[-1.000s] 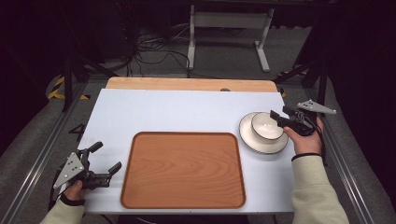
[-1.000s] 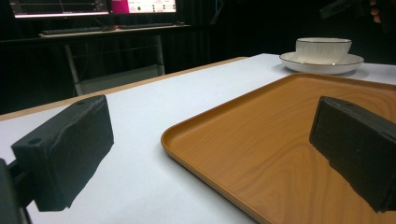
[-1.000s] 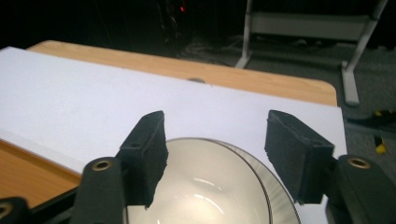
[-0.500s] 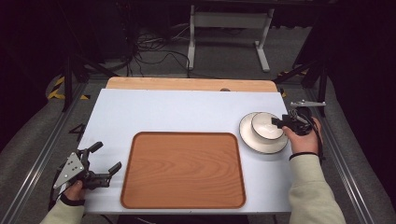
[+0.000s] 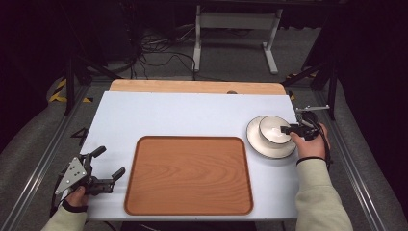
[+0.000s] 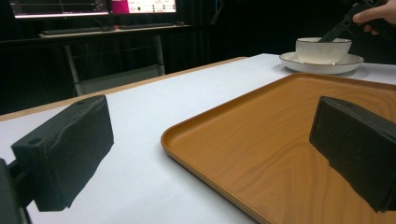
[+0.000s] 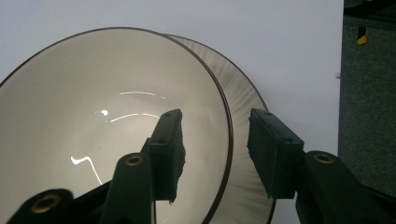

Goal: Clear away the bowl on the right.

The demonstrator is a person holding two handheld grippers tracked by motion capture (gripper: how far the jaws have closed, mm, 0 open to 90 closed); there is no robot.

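Observation:
A white bowl (image 5: 273,129) with a dark rim stands on a white plate (image 5: 269,150) at the table's right side. My right gripper (image 5: 287,129) straddles the bowl's right rim. In the right gripper view one jaw is inside the bowl (image 7: 93,116) and the other outside it, above the plate (image 7: 243,112). The jaws have just been closing, but gaps still show on both sides of the rim, so my right gripper (image 7: 215,121) is open. My left gripper (image 5: 110,161) rests open and empty at the near left, beside the wooden tray (image 5: 187,175).
The left gripper view looks across the tray (image 6: 280,135) to the bowl (image 6: 323,49) and plate (image 6: 322,66), with the right gripper (image 6: 343,25) above them. A wooden strip (image 5: 192,86) runs along the table's far edge. Dark floor, cables and a desk frame lie behind.
The right gripper has sunk onto the bowl's rim and its jaws have narrowed around it. The left gripper, bowl, plate and tray have not moved.

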